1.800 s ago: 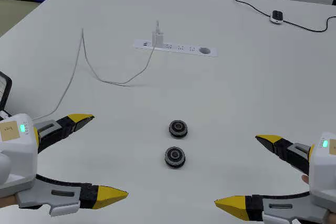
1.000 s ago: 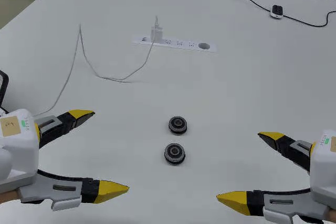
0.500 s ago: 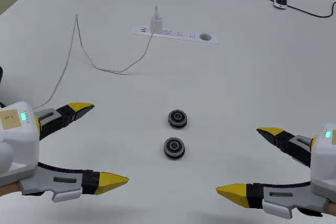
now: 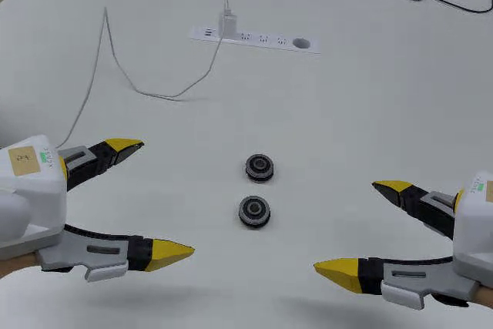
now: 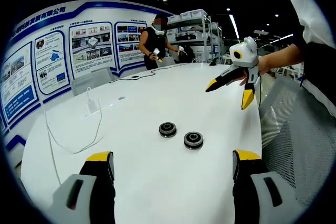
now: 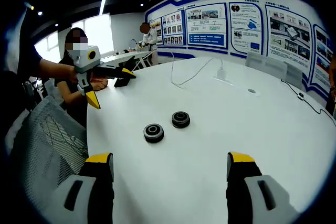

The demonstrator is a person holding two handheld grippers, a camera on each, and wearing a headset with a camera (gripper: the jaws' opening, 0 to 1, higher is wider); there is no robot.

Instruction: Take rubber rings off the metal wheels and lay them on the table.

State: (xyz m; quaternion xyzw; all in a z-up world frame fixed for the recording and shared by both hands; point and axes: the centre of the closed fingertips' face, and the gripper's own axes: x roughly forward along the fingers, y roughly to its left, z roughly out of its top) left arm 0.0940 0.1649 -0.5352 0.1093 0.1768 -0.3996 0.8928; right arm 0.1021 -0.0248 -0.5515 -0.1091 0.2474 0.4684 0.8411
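I see two metal wheels lying flat on the white table (image 4: 370,105), about in the middle. The far wheel (image 4: 259,167) and the near wheel (image 4: 254,211) are close together but not touching. A black rubber ring (image 4: 242,212) sits on each wheel. My left gripper (image 4: 166,196) hovers at the left of them and my right gripper (image 4: 345,226) at the right. Both have jaws spread wide and hold nothing. Far on the table lies a power strip (image 4: 254,38) with a white cable (image 4: 115,59).
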